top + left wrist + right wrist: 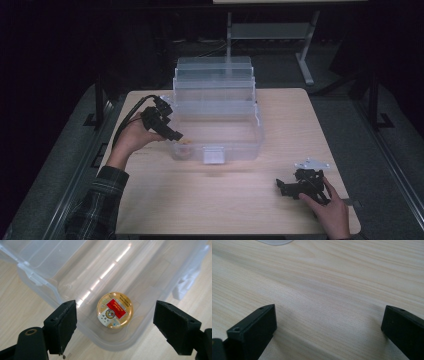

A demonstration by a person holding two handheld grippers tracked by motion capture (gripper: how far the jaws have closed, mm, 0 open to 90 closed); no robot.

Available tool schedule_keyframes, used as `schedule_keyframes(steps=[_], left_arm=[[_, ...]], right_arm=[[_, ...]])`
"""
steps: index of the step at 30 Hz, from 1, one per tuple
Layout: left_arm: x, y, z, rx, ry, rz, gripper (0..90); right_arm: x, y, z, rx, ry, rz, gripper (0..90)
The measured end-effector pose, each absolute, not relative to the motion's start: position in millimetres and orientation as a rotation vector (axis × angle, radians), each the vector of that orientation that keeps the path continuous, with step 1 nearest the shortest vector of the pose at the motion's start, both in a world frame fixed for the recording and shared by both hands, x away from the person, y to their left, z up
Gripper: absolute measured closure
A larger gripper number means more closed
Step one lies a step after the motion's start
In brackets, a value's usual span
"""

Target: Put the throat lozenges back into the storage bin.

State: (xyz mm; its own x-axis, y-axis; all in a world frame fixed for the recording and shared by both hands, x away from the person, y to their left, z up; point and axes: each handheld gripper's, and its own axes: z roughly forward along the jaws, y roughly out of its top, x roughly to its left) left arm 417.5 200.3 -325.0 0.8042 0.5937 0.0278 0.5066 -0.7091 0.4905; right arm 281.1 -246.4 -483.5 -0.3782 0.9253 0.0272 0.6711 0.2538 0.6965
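A clear plastic storage box stands open on the wooden table, its lid tipped up behind it. Inside, at the near left corner, lies a small round gold tin with a red and white label; the same tin shows faintly from above. My left gripper hovers over that corner of the box, jaws wide apart above the tin, holding nothing. My right gripper rests low on the table at the front right, open, with only bare wood between its jaws.
The box has a white latch on its front wall. The wooden table has bare wood around the box. A metal table frame stands on the dark floor behind. A curved pale edge shows at the top of the right gripper view.
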Motion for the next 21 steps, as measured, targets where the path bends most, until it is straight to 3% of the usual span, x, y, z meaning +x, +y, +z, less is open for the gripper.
schedule_keyframes(steps=[21], left_arm=[[370,237,-323,2.424,0.85,0.335,18.4]], right_arm=[[281,-246,-483,1.457,2.143,0.893,0.0]])
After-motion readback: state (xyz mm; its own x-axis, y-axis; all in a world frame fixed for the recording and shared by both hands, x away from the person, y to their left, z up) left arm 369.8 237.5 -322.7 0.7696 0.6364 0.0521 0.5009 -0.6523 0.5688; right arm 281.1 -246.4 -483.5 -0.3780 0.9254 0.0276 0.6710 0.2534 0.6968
